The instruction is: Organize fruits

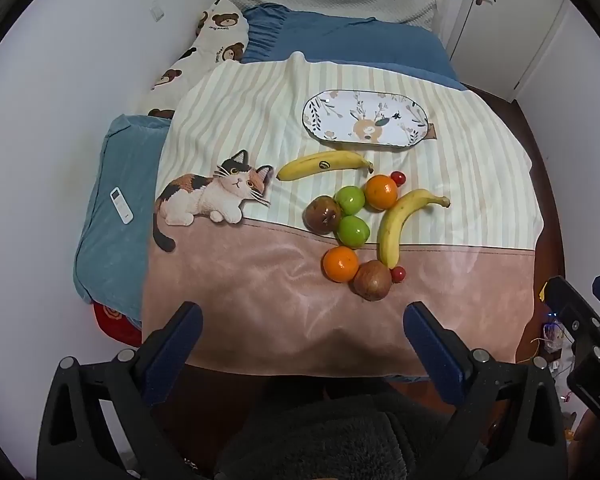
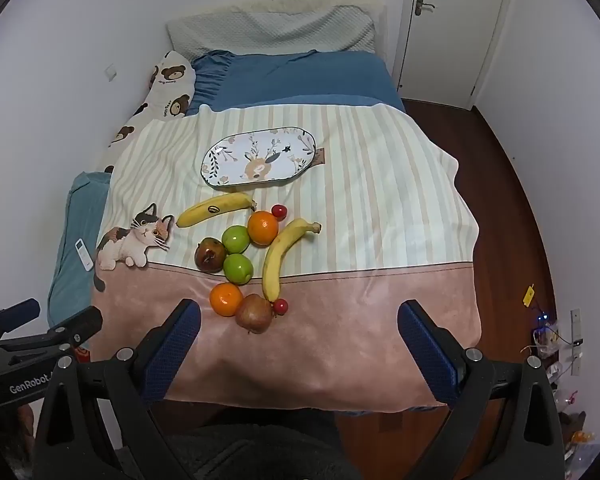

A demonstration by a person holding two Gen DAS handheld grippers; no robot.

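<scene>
Both grippers are hanging wide apart and empty at the foot of the bed (image 2: pixel 380 312): I am holding the left gripper (image 1: pixel 302 344) and the right gripper (image 2: pixel 298 340) back from the fruit. The cluster is lying ahead of both, between them and the plate (image 2: pixel 220 148) farther up the blanket. From the left gripper it is sitting ahead and to the right; from the right one, ahead and slightly left. Nearest is the red apple (image 2: pixel 254 312), touching an orange (image 2: pixel 225 299) and a cherry (image 2: pixel 281 306). The near banana (image 2: pixel 278 258) is running its long axis roughly away from me, so I judge the right gripper better placed.
</scene>
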